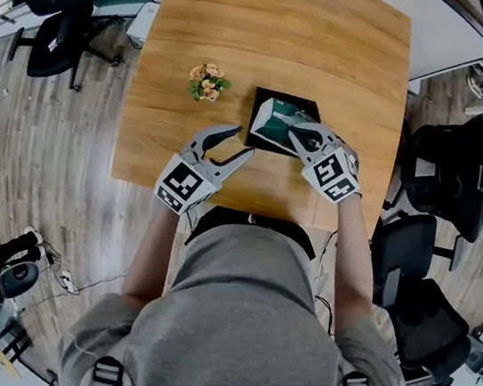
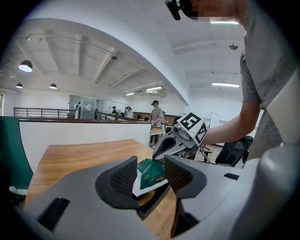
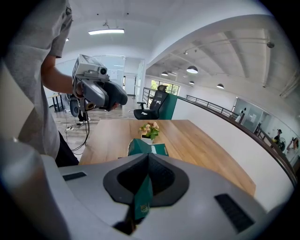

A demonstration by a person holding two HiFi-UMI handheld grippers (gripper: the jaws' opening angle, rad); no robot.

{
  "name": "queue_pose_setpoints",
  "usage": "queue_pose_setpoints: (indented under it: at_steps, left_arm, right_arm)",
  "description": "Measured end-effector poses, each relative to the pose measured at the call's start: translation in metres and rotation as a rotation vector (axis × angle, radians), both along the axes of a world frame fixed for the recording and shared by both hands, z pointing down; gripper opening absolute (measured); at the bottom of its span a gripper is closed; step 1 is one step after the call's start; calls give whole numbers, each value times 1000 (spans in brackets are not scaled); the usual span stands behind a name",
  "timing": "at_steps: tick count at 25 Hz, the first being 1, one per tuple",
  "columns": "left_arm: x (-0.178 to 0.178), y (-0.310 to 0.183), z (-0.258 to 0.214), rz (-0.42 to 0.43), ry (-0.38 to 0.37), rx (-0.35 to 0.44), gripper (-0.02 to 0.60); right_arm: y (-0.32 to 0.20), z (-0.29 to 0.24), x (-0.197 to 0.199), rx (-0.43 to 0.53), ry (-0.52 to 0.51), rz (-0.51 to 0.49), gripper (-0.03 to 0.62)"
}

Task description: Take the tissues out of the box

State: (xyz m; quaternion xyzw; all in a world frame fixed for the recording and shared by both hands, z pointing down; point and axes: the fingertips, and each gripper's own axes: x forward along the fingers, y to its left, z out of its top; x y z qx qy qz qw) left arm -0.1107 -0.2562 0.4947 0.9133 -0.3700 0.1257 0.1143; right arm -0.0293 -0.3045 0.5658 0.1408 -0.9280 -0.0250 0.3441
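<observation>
Right gripper [image 3: 148, 161] — on box flap [image 3: 143, 199] (unseen overhead)

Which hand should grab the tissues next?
Probably the left. The left gripper is open, empty and aimed at the tissue box. The right gripper is shut on the box's green edge, so it seems busy holding it steady.

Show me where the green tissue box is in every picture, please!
Head view: the tissue box sits mid-table on a black tray, under the right gripper.
Left gripper view: the box is low centre, seen between the open jaws.
Right gripper view: the box is centre, just past the shut jaws, which pinch a green flap.
Shared landmark: the wooden table.
</observation>
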Motion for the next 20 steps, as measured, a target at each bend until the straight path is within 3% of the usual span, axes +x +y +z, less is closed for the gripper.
queue_pose_setpoints:
  at_steps: [20]
  left_arm:
    - [18, 22, -23, -81, -40, 17, 193]
  right_arm:
    - [16, -53, 19, 69, -104, -37, 5]
